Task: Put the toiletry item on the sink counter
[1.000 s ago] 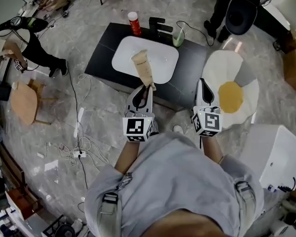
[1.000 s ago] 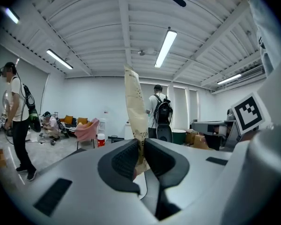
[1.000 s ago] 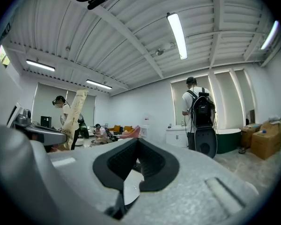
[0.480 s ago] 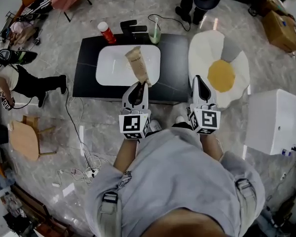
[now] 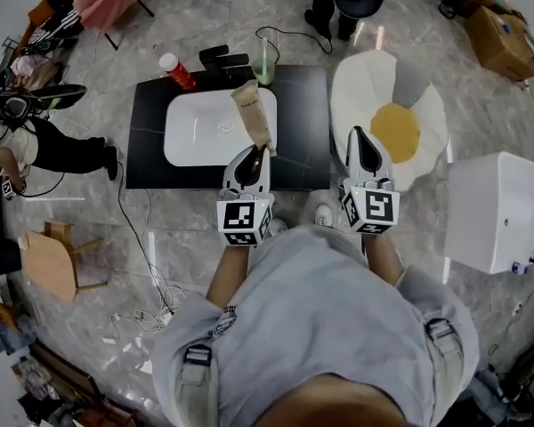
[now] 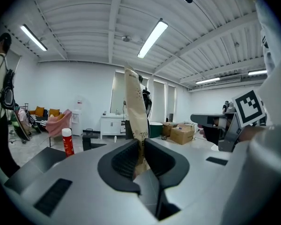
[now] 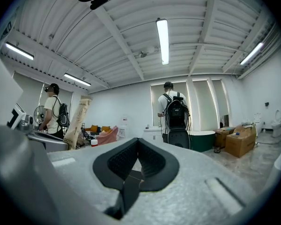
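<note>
Head view looks down on a black rectangular counter (image 5: 307, 132) with a smooth white basin (image 5: 196, 136) of rounded corners set into it. The left gripper (image 5: 254, 152) is closed on the lower end of a tan tube (image 5: 252, 114). The tube is soft and flat, with a wide crimped end on top, and it leans a little to the left. It is in the air in front of the counter, not resting on it. In the left gripper view the ribbed black pads (image 6: 124, 159) press the tube from both sides. The right gripper (image 5: 362, 139) is beside it, and in the right gripper view its jaws are together with nothing between them. A red bottle (image 5: 173, 69) with a white cap stands at the counter's far left corner. A rug (image 5: 396, 132) shaped like a fried egg lies to the right.
</note>
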Motion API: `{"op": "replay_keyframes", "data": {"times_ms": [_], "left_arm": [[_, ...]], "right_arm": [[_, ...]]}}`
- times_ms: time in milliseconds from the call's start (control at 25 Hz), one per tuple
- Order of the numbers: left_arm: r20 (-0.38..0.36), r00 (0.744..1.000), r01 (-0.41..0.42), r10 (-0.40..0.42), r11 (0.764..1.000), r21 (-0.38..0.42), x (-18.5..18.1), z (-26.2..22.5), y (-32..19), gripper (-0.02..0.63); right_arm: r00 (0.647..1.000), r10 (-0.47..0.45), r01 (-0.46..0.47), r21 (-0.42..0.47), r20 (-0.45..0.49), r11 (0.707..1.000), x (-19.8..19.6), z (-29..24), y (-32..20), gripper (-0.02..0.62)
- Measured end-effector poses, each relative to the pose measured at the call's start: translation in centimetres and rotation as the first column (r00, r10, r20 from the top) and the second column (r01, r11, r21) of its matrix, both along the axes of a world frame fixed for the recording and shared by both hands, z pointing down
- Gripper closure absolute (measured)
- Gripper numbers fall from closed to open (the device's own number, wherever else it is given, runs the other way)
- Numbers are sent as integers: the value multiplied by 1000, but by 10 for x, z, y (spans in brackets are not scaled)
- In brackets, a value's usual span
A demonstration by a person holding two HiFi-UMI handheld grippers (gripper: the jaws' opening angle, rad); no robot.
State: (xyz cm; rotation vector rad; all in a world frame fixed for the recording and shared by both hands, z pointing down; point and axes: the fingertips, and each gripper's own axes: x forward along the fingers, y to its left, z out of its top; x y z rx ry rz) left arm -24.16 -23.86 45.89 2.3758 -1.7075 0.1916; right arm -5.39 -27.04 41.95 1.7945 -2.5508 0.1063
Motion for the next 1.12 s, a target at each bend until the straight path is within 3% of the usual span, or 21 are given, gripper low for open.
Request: {"op": "replay_keyframes", "data": {"times_ms": [520,1120], "left_arm": [[12,1000,-23,25,995,-95,29,40,-30,563],[22,998,-52,57,982,-181,42,79,-37,565]], "right_arm": [[1000,6,-6,-2,4,1000,29,4,-29,591],[999,40,-40,-15,7,999,44,8,-28,591]]}}
